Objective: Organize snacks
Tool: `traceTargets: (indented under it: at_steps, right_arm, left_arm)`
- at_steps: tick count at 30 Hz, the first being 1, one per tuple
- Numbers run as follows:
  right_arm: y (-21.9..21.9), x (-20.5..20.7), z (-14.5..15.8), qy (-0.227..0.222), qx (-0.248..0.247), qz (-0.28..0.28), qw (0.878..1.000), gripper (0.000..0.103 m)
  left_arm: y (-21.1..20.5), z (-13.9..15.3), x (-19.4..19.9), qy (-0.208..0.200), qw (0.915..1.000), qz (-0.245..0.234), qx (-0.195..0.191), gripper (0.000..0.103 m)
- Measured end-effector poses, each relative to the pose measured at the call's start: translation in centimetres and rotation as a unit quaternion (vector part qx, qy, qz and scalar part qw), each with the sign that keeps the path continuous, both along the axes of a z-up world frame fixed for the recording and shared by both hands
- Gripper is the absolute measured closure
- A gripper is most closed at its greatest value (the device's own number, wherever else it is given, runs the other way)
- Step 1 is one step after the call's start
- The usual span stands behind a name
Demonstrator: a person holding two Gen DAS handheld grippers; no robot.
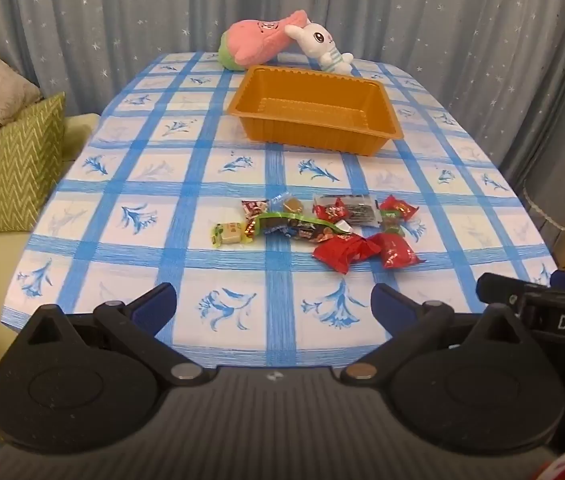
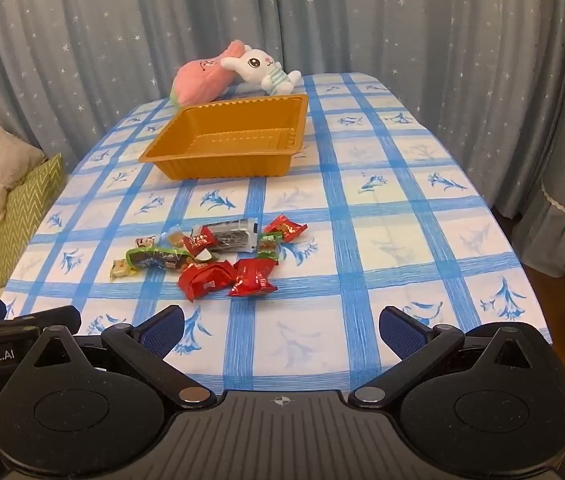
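Several wrapped snacks (image 1: 322, 228) (image 2: 218, 256) lie in a loose pile on the blue-checked tablecloth (image 1: 186, 184) (image 2: 394, 208). Among them are two red packets (image 1: 366, 252) (image 2: 226, 278), a dark packet (image 1: 356, 208) (image 2: 236, 234) and a small yellow-green sweet (image 1: 228, 234) (image 2: 122, 268). Behind the pile stands an empty orange plastic tray (image 1: 378, 98) (image 2: 162, 152). My left gripper (image 1: 274, 304) hovers open near the table's front edge, short of the pile. My right gripper (image 2: 280, 330) is open too, with nothing between its fingers. Part of the right gripper (image 1: 538, 300) shows in the left wrist view.
Two plush toys, a pink one (image 1: 258, 42) (image 2: 204, 76) and a white rabbit (image 1: 324, 46) (image 2: 264, 68), lie at the far end of the table. Cushions (image 1: 14, 152) (image 2: 10, 188) rest on a green sofa to the left. Starred curtains (image 1: 442, 20) (image 2: 442, 20) hang behind.
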State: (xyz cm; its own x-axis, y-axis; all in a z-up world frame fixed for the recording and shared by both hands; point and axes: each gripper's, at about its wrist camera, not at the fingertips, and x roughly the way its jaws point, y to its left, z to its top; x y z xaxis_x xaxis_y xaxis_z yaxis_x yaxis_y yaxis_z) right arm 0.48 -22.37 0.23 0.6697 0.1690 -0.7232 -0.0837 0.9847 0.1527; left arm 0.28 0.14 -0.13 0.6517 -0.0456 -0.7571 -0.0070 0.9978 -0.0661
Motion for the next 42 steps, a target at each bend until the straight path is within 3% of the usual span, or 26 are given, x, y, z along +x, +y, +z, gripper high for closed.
traceTargets:
  at_steps: [3, 42]
  right_arm:
    - [-0.07, 0.00, -0.06, -0.001, 0.003, 0.000, 1.000, 0.000]
    - [0.03, 0.00, -0.19, 0.002, 0.003, -0.001, 1.000, 0.000]
  left_arm:
    - [0.18, -0.18, 0.32, -0.001, 0.9999, -0.006, -0.014, 0.000]
    - [-0.07, 0.05, -0.24, -0.011, 0.9999, 0.006, -0.003, 0.001]
